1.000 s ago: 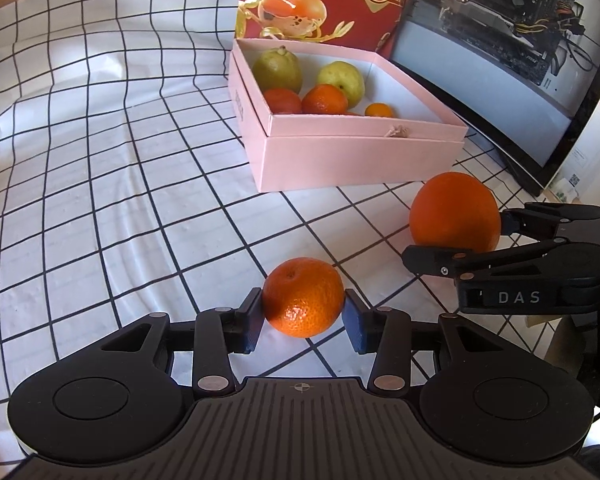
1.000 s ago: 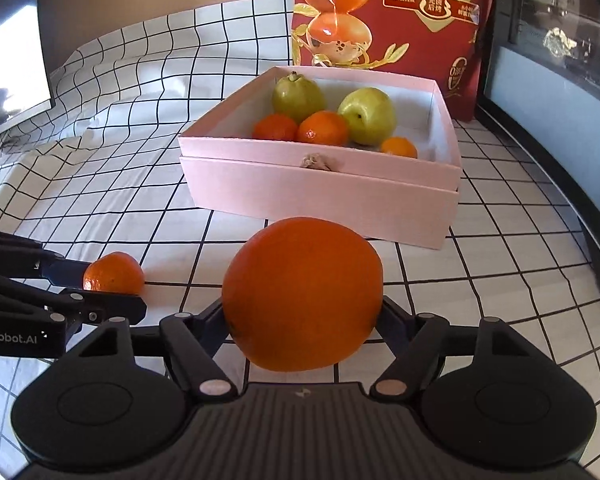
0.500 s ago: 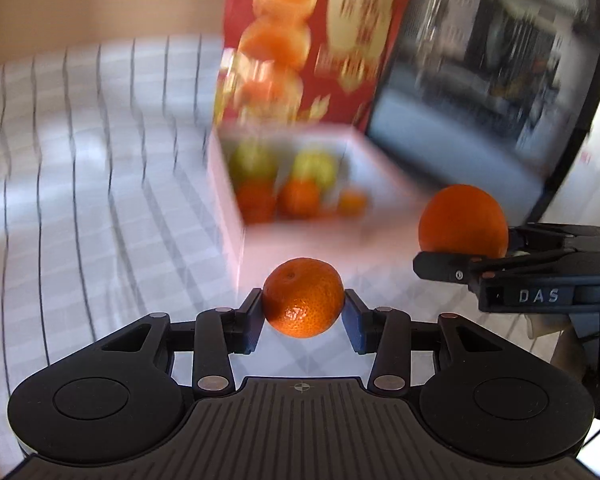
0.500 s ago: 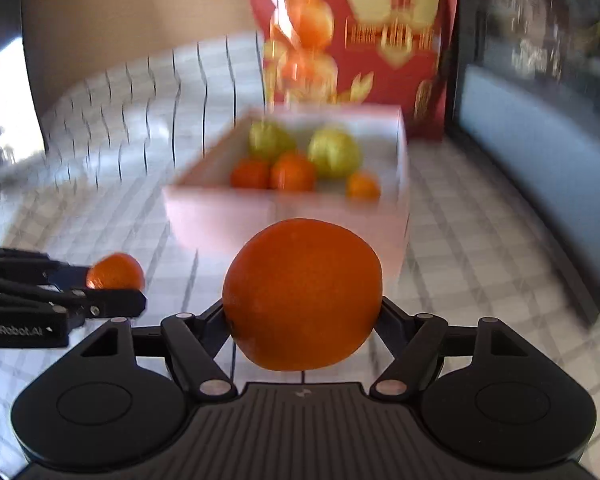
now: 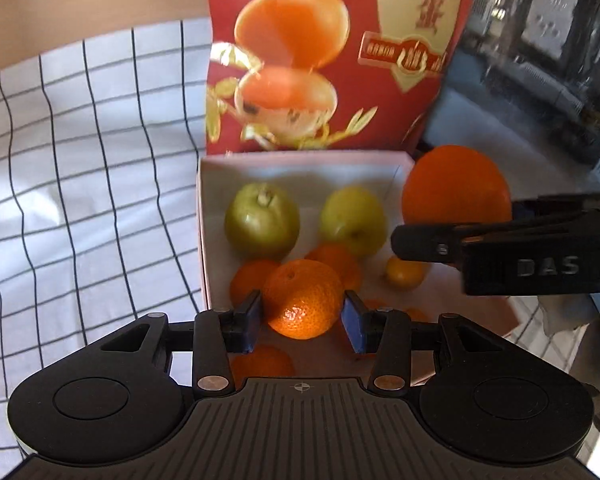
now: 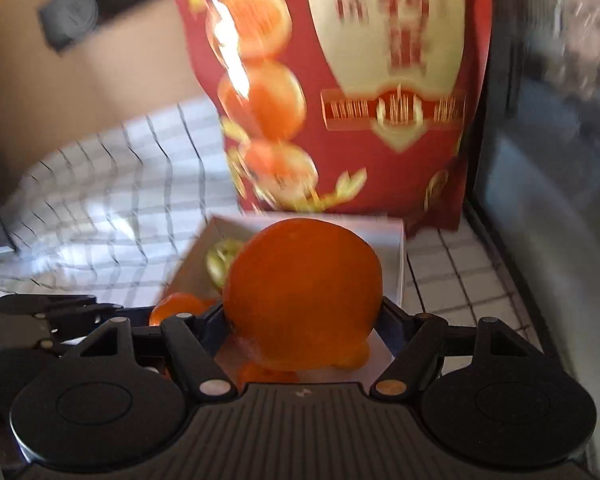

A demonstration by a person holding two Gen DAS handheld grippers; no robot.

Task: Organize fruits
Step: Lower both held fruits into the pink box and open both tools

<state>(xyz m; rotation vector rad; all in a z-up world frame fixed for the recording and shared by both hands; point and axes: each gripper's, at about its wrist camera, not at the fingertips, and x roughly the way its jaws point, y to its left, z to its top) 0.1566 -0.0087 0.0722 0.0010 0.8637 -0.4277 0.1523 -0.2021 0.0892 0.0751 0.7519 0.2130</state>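
Observation:
My left gripper [image 5: 302, 314] is shut on a small mandarin [image 5: 302, 298] and hangs over the near part of the pink box [image 5: 202, 240]. Inside the box lie two green fruits [image 5: 262, 222], several small oranges [image 5: 250, 282] and a tiny yellow-orange fruit [image 5: 404, 272]. My right gripper [image 6: 302, 312] is shut on a big orange [image 6: 302, 292], also above the box [image 6: 398, 256]. In the left wrist view that big orange [image 5: 456, 186] and the right gripper's fingers [image 5: 420, 242] hover over the box's right side. The left gripper's fingers [image 6: 44, 304] show at the left edge of the right wrist view.
A tall red printed bag [image 5: 324, 52] stands right behind the box. A dark glass-fronted case [image 5: 540, 52] rises at the right. The checked white cloth [image 5: 80, 160] spreads to the left of the box.
Both grippers have risen and moved forward with their fruit, from the cloth in front of the box to above its inside. The box and red bag now look much nearer.

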